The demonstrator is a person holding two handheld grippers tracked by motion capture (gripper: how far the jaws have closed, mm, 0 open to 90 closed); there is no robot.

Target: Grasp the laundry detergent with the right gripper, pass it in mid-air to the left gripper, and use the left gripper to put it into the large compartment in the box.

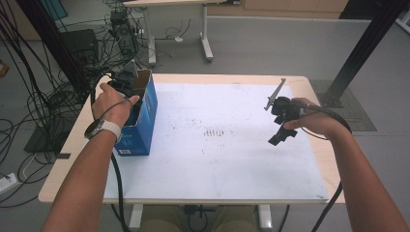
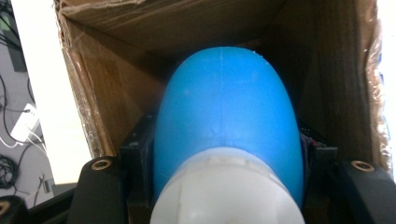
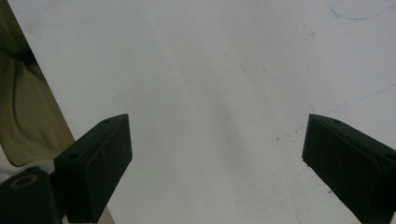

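Bottle (image 2: 226, 121), blue with a white cap, is gripped between the left gripper's (image 1: 126, 77) jaws, its length pointed into the cardboard box (image 2: 154, 28) ahead; the right gripper (image 3: 219, 154) is held spread and unladen.

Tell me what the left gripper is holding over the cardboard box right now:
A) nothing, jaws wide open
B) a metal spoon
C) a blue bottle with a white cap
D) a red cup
C: in the left gripper view, the left gripper is clamped on a blue bottle with a white cap, pointing into the open cardboard box.
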